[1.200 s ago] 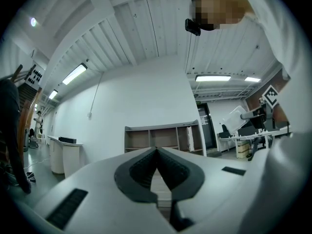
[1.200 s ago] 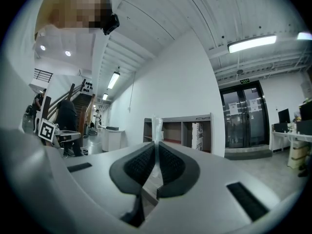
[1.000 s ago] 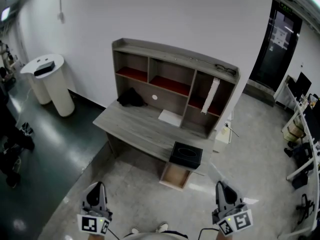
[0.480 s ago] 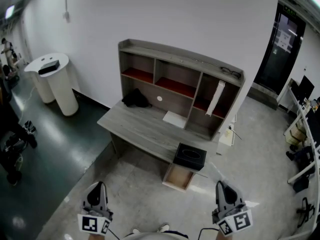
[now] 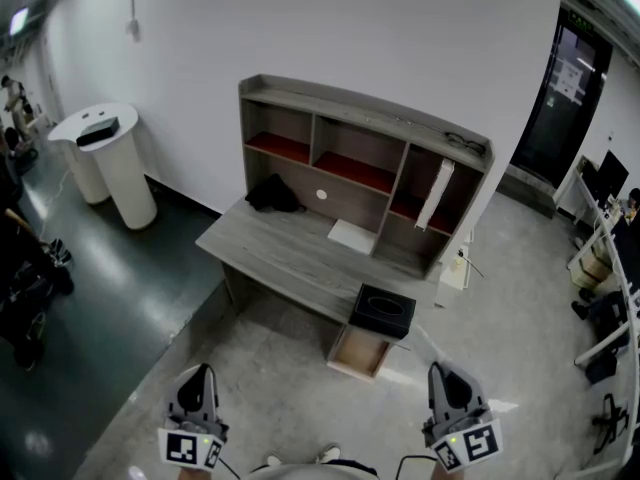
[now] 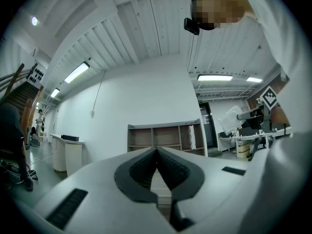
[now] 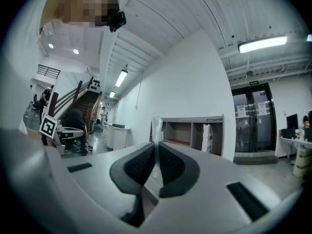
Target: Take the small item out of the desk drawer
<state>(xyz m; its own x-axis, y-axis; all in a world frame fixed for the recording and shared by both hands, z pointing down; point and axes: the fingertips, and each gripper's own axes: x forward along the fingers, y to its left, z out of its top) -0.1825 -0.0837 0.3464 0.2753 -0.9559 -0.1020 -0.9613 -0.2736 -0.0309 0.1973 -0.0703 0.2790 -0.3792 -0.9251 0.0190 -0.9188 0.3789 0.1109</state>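
Status: right gripper (image 7: 156, 147) is clamped, its ribbed dark pads meeting on a thin, crinkled clear plastic packet (image 7: 156, 126) whose free end stands up above the tips. This looks like the small item, though the film is too transparent to be sure. If so, it is already out of the drawer (image 5: 358, 354), which hangs pulled open under the desk (image 5: 270, 253), well apart from both tools. Left gripper (image 6: 156, 152) is closed with nothing between its pads.

Risks:
- Grip is on film only. Slick plastic against rubber ridges may creep out if the tool swings or tilts, and the packet would drop to the floor.
- The free end is floppy and could snag or fold over during set-down.
- The open drawer juts into the walking path, just below the black tissue box (image 5: 382, 311) at the desk edge. A knock there could tip the box off.

Materials:
- Gripper shells are smooth pale grey plastic, and the pads are textured rubber, wedge-shaped.
- The desk and hutch (image 5: 350, 133) are grey wood-grain board, with red shelf floors.
- The floor is polished and glossy.
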